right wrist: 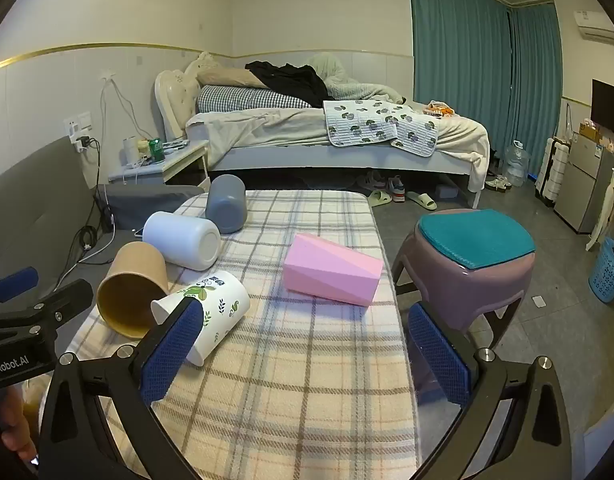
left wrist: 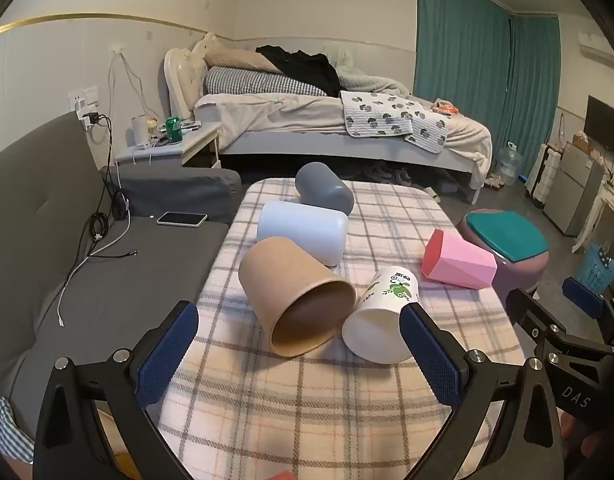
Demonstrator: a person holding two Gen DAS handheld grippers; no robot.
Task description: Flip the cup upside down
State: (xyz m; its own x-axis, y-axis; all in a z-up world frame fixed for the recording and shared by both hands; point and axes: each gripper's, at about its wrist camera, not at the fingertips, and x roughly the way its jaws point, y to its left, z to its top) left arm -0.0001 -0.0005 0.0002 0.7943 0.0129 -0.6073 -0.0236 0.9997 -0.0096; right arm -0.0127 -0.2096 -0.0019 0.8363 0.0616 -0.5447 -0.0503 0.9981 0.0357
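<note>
Several cups lie on their sides on a plaid-covered table (left wrist: 307,400): a brown paper cup (left wrist: 295,296) (right wrist: 133,288), a white printed cup (left wrist: 383,316) (right wrist: 211,312), a pink faceted cup (left wrist: 459,260) (right wrist: 333,270), a pale blue cup (left wrist: 303,232) (right wrist: 181,240) and a grey cup (left wrist: 325,192) (right wrist: 226,204). My left gripper (left wrist: 301,348) is open and empty, just in front of the brown and white cups. My right gripper (right wrist: 303,344) is open and empty, its left finger in front of the white cup; it also shows at the right of the left wrist view (left wrist: 579,308).
A purple stool with a teal cushion (right wrist: 471,256) stands right of the table. A grey sofa (left wrist: 87,280) with a phone (left wrist: 182,219) and cables lies to the left. A bed (left wrist: 327,120) and nightstand stand behind. A blue basket (right wrist: 609,276) sits far right.
</note>
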